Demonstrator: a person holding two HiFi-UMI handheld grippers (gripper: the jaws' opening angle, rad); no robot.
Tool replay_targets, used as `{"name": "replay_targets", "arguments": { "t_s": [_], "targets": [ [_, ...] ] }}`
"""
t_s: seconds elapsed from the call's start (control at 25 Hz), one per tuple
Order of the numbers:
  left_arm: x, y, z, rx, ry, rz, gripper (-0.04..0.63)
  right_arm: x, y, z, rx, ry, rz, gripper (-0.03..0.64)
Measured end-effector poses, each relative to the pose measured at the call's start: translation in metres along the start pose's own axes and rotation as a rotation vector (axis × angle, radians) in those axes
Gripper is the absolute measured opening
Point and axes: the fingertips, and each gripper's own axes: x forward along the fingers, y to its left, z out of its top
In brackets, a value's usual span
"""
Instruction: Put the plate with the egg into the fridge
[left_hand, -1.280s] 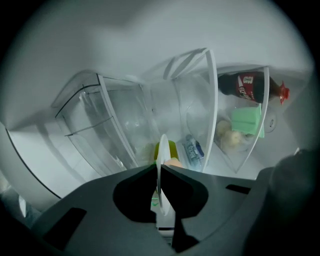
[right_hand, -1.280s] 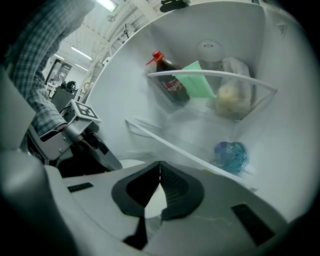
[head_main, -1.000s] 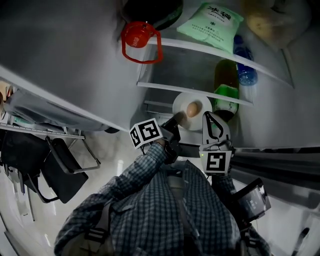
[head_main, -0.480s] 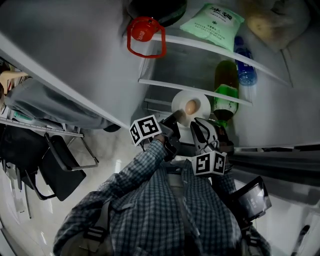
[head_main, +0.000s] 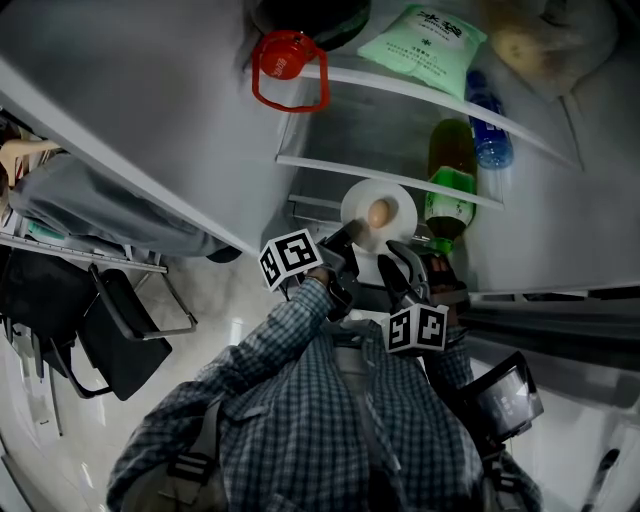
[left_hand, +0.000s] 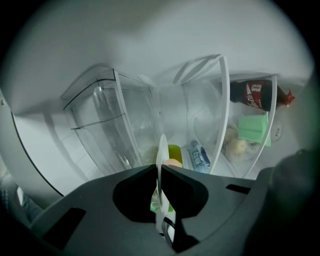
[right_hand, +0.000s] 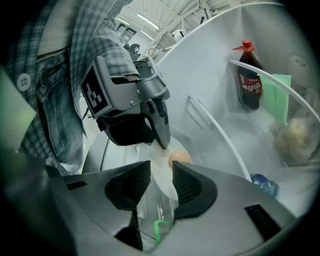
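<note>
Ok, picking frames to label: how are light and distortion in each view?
Head view: dim, fisheye bends the fridge shelves, yet the egg on the plate reads clearly. Left gripper view: black vignette at the corners, bright interior, plate seen edge-on. Right gripper view: green blur at the left edge, shelf rim bowed.

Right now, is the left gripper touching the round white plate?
Touching: the left gripper view shows the left gripper clamping the round white plate.

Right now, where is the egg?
In the head view, the egg sits on the white plate held by the left gripper, just left of the green bottle.
</note>
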Motion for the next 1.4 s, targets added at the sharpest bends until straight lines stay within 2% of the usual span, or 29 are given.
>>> {"name": "replay_targets", "arguments": {
  "t_s": [0.24,0.52,0.64,1.0,1.16,1.4],
  "targets": [
    [-0.001,-0.001,0.001,-0.015,-0.012,-0.004,0.023,0.006,0.006,-0.007,-0.115,0.041,-0.007,0.12],
    [-0.001,-0.004,0.0,-0.032,-0.01,-0.023,0.023,0.017,0.0,-0.016,-0.27,0.091,-0.087,0.118],
    [0.0,-0.007,0.001,-0.044,-0.011,-0.039,0.023,0.019,-0.002,-0.016,-0.329,0.109,-0.126,0.05],
    [0.002,-0.001,0.002,-0.106,-0.006,-0.045,0.025,0.023,-0.002,-0.018,-0.37,0.138,-0.15,0.028],
    [0.002,0.002,0.002,-0.075,-0.004,-0.02,0.028,0.026,-0.002,-0.018,-0.383,0.147,-0.147,0.025],
    [0.001,0.004,-0.001,-0.028,0.023,-0.038,0.061,0.032,-0.005,-0.027,-0.367,0.173,-0.141,0.021]
  ]
}}
